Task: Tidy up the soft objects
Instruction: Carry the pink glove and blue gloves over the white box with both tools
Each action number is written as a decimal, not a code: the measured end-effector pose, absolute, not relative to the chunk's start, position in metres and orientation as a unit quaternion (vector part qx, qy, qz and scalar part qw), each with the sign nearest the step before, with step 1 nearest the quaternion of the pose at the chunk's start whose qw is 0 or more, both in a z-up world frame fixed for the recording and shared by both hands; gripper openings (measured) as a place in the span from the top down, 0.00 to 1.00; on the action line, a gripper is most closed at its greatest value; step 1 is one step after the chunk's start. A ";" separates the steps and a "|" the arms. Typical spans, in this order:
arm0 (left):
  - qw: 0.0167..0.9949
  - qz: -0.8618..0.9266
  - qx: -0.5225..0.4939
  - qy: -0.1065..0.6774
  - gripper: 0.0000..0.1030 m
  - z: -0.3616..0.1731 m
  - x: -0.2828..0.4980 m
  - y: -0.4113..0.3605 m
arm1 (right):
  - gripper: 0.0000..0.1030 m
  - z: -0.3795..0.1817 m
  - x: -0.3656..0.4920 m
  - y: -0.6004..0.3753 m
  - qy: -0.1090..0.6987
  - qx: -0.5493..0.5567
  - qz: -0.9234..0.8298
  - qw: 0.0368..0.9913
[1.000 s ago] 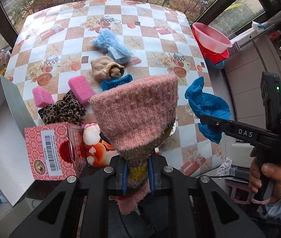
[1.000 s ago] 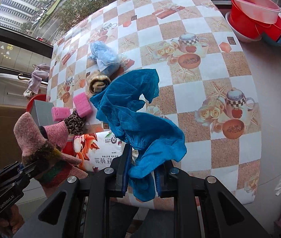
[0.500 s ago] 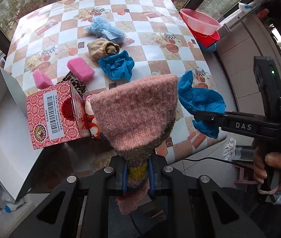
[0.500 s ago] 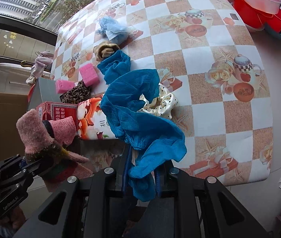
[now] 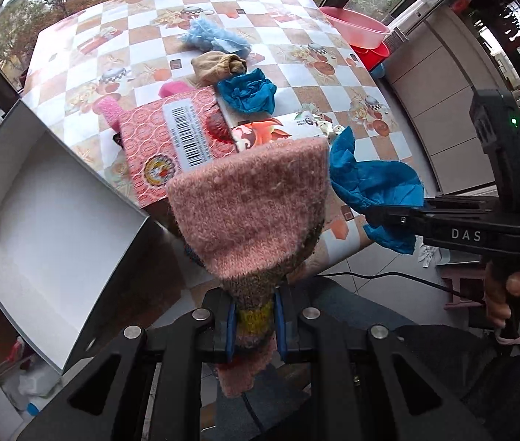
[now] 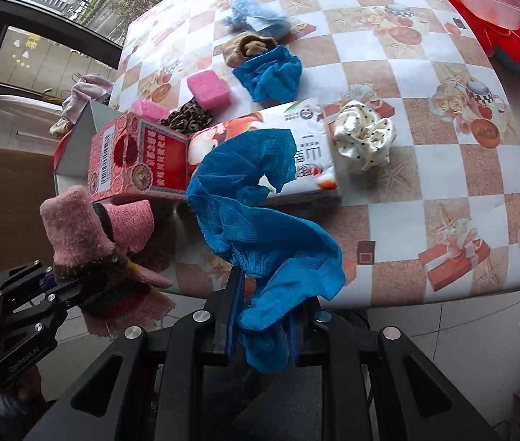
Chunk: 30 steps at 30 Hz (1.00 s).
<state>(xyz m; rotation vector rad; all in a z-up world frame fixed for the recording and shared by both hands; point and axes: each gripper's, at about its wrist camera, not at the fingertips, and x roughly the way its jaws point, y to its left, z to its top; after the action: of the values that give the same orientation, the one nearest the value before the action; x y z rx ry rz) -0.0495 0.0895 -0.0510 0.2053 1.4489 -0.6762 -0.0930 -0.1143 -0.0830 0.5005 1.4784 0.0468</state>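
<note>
left gripper (image 5: 252, 325) clamps a fuzzy pink knit sock (image 5: 249, 213), with an open white cardboard box (image 5: 50, 220) to its left, nothing in it. right gripper (image 6: 262, 325) pinches a crumpled blue mesh cloth (image 6: 260, 228) over the table edge; red tissue box (image 6: 138, 158) ahead-left.

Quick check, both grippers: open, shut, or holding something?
Left gripper: shut on the pink knit sock.
Right gripper: shut on the blue shoe cover.

your pink sock (image 5: 249, 209) is fuzzy knit wool, the blue cloth (image 6: 260, 220) thin crinkly mesh. tablecloth (image 6: 425, 169) looks glossy vinyl, the white box (image 5: 50, 220) matt card, grippers matt black plastic.
</note>
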 end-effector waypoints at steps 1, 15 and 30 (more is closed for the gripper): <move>0.694 -0.300 0.089 0.648 0.83 -0.051 -0.049 0.096 | 0.79 -0.082 -0.093 -0.107 0.667 0.222 0.026 0.711; 0.732 -0.255 0.038 0.631 0.83 -0.038 -0.042 0.189 | 0.78 -0.063 -0.076 -0.001 0.661 0.143 0.132 0.725; 0.775 -0.174 -0.040 0.606 0.83 -0.026 -0.017 0.270 | 0.78 -0.043 -0.038 0.083 0.642 0.054 0.201 0.738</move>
<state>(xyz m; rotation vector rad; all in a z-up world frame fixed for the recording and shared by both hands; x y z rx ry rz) -0.0170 0.2704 -0.0258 -0.0862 1.3120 -0.3760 -0.0380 0.0826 -0.0427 0.1182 1.4092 0.4404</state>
